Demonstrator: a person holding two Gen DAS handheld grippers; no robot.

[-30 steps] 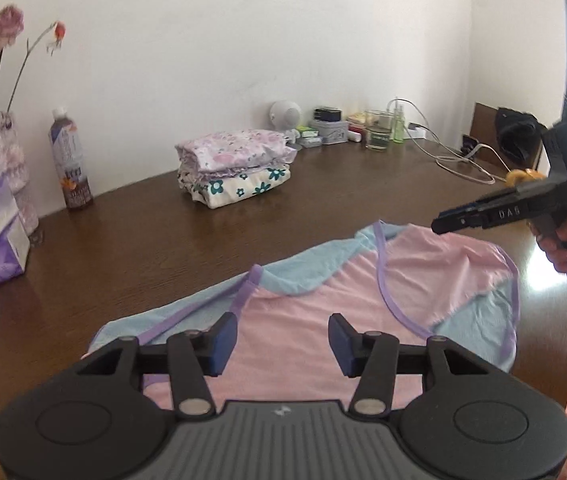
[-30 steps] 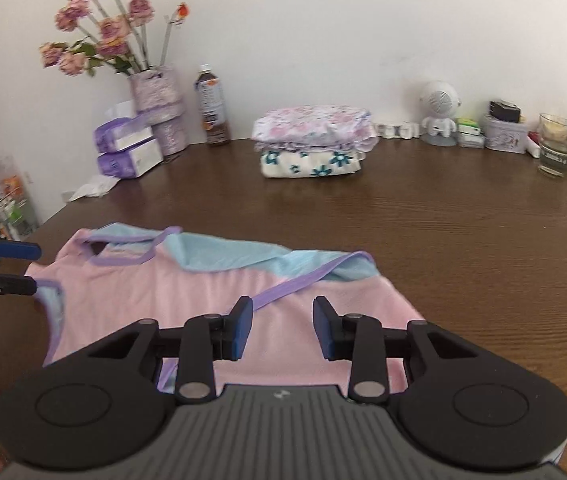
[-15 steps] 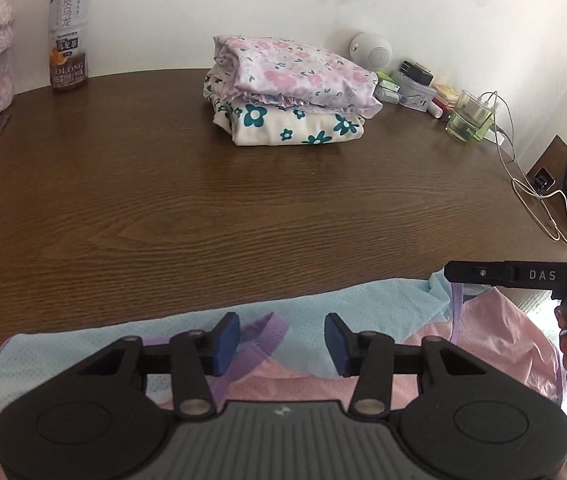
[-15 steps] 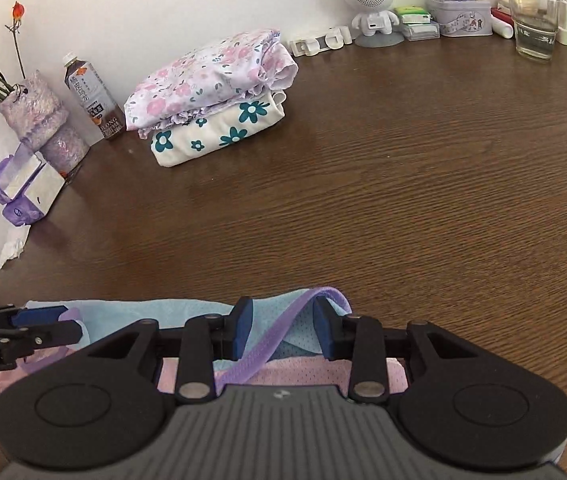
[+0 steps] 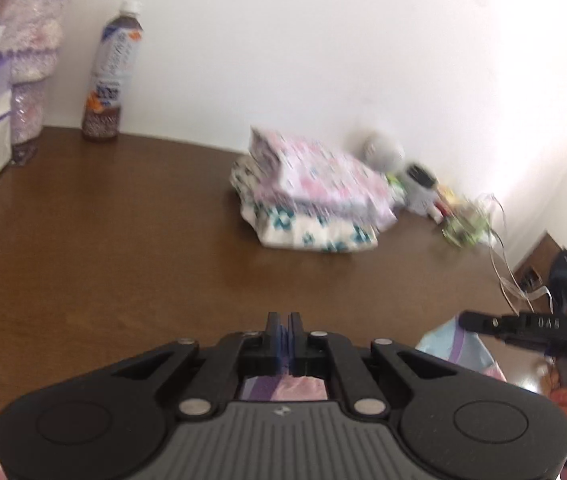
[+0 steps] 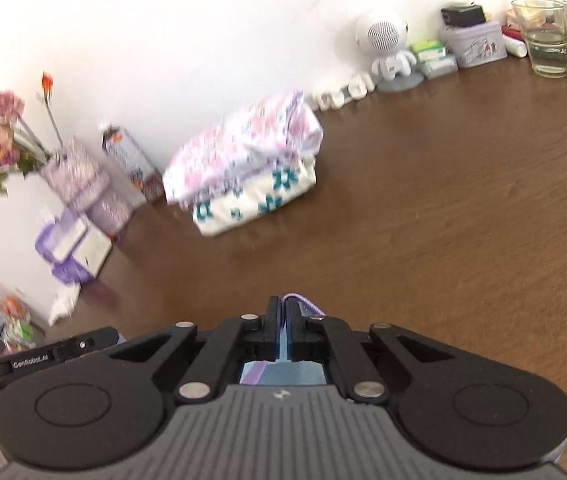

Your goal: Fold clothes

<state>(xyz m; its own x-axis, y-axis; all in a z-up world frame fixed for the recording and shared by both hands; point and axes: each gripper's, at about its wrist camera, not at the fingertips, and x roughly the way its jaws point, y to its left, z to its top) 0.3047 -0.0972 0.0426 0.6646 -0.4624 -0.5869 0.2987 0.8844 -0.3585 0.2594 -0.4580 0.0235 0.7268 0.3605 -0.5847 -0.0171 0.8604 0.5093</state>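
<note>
The pink and light-blue garment with purple trim point(image 6: 279, 374) lies mostly under both grippers, so little of it shows. My right gripper point(image 6: 282, 302) has its jaws closing tight on the purple-trimmed edge point(image 6: 305, 305), which pokes out past the fingertips. My left gripper point(image 5: 283, 318) has its jaws closing together too, with pink and purple cloth point(image 5: 279, 388) bunched just behind the pads. In the left wrist view the right gripper point(image 5: 468, 316) reaches in from the right over a corner of the garment point(image 5: 455, 344). The left gripper point(image 6: 109, 336) shows at the lower left of the right wrist view.
A stack of folded floral clothes point(image 5: 315, 196) point(image 6: 243, 160) sits mid-table on the brown wooden table point(image 6: 443, 220). Along the wall stand a drink bottle point(image 5: 111, 76), a vase point(image 5: 29, 52), tissue packs point(image 6: 71, 248), a white speaker figure point(image 6: 383, 36) and a glass point(image 6: 543, 36). Cables point(image 5: 503, 264) trail at the right.
Both grippers dropped to the garment's far edge and went from open to shut on it. Both wrists rolled, so the table now looks tilted.
</note>
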